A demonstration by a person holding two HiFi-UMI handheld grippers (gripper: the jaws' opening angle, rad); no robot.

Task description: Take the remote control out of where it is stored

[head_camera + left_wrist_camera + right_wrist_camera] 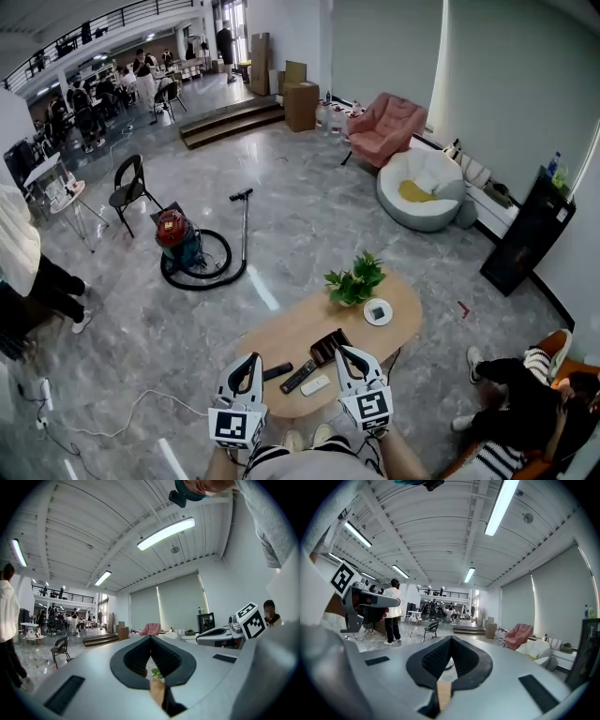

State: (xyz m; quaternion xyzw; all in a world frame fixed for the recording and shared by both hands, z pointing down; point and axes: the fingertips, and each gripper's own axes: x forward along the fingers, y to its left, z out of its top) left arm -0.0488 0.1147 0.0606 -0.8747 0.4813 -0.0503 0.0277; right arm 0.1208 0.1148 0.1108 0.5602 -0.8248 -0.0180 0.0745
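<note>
A low oval wooden table (281,333) stands just in front of me. On it a dark open storage box (330,346) sits near the front edge. Left of the box lie a black remote control (298,376), a second, shorter black remote (277,371) and a small white remote (315,384). My left gripper (253,359) hovers over the table's front left, level and shut, with nothing between its pads (150,637). My right gripper (344,352) is held beside the box, also shut and empty, its pads (450,639) meeting at the tip.
A potted green plant (355,279) and a white dish (378,312) stand at the table's far end. A seated person (525,394) is at the right. A vacuum cleaner (180,242) with its hose lies on the grey floor beyond, with armchairs (386,127) further back.
</note>
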